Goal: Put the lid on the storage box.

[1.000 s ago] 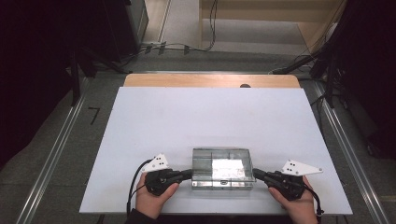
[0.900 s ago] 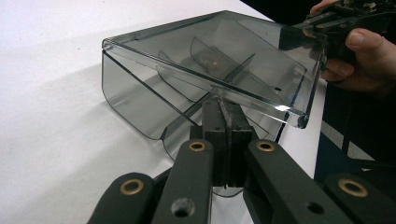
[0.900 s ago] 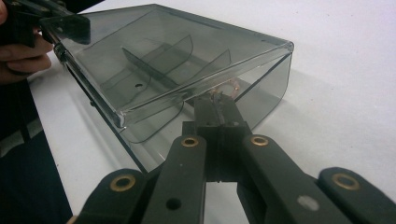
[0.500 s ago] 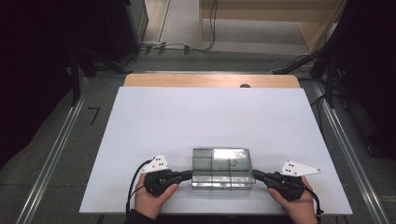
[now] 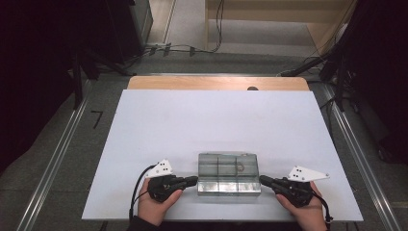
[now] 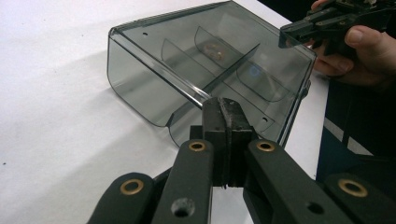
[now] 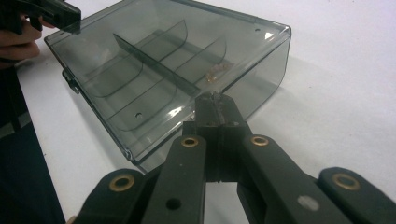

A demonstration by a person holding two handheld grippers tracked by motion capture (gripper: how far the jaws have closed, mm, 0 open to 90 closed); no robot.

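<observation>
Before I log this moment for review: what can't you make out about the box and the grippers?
- Small item inside the smoky clear compartment box: too small and tinted to identify, all views.
- Whether the left gripper or right gripper touches the box: own closed jaws hide the contact.
- Latch: partly hidden by the box edge.

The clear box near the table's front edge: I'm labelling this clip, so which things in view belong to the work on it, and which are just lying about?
In the job:
- clear box with dividers
- small item inside it, too small to identify
- left gripper, shut, at its left end
- right gripper, shut, at its right end

Just about:
- white table
- cables on the floor beyond
</observation>
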